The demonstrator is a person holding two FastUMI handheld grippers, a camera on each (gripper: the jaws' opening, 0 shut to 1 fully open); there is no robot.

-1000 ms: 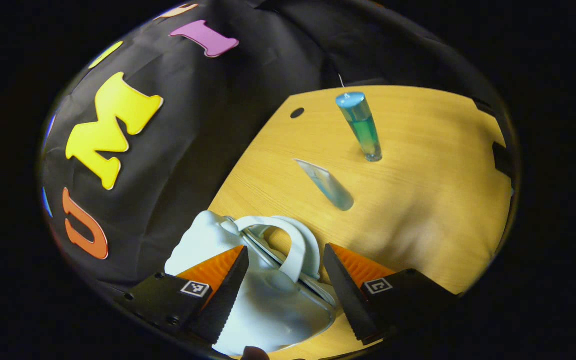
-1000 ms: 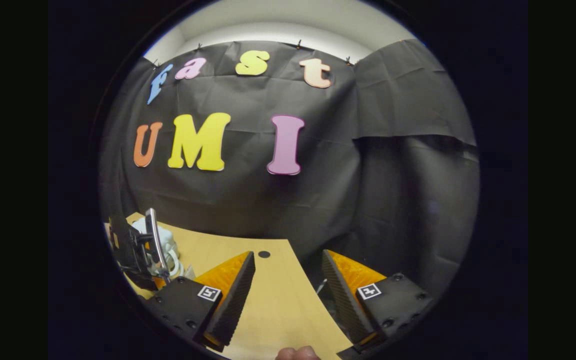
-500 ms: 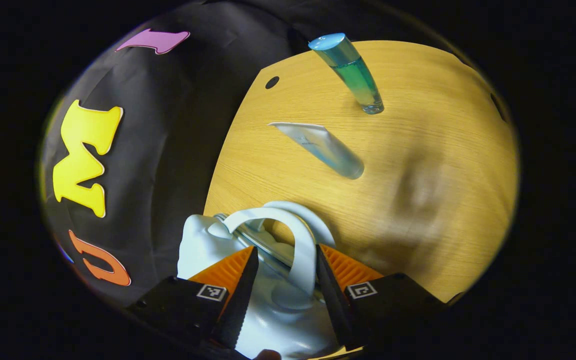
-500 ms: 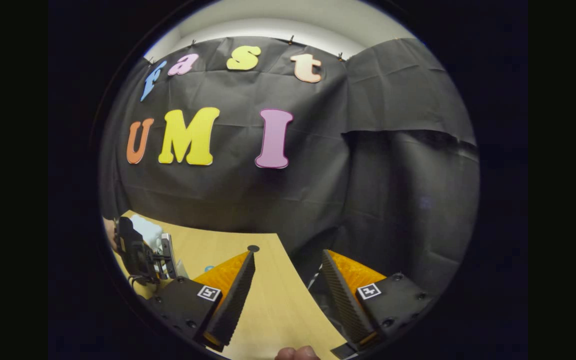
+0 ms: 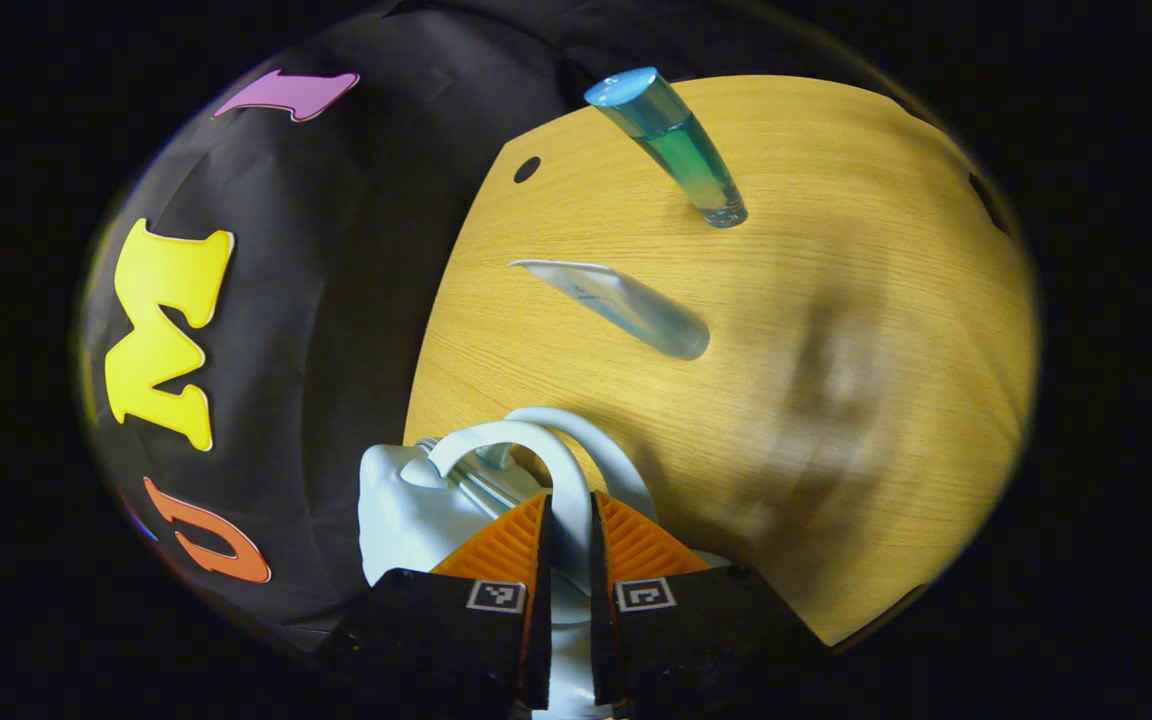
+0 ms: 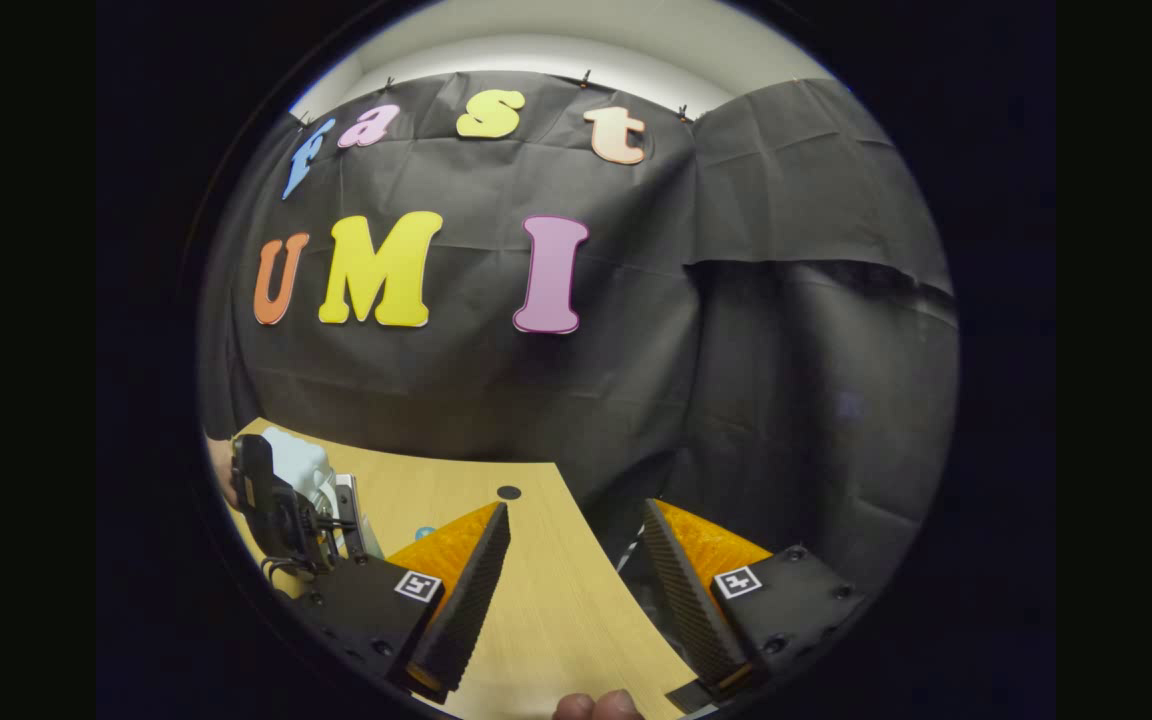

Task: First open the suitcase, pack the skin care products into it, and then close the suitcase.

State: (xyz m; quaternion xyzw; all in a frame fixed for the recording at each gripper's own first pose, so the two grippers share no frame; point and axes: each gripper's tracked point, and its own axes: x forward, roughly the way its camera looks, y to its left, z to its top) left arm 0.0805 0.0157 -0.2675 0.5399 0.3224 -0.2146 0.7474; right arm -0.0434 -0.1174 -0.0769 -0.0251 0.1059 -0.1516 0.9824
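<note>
on the wooden table (image 5: 836, 250), at its edge against the black booth wall (image 5: 336, 300), the pale blue suitcase (image 5: 406, 500) sits closed, its two arched handles raised. the left gripper (image 5: 566, 560) has both orange fingers pressed together on the nearer handle (image 5: 536, 450), with the second handle just behind it. beyond the suitcase, well apart from it, a clear tube (image 5: 626, 305) leans at an angle on its cap, and farther still a blue-green bottle (image 5: 676, 150) stands by the table's far edge. a small dark hole (image 5: 527, 169) marks the tabletop near the wall, across from the bottle. nothing lies between the suitcase and the two products. in the right gripper view, the right gripper (image 6: 571, 590) hangs with its fingers spread wide and empty over the table's corner, a fingertip (image 6: 596, 706) of the holding hand at the bottom edge; the suitcase (image 6: 301, 470) appears off to its left, partly hidden behind the left gripper's black body.
</note>
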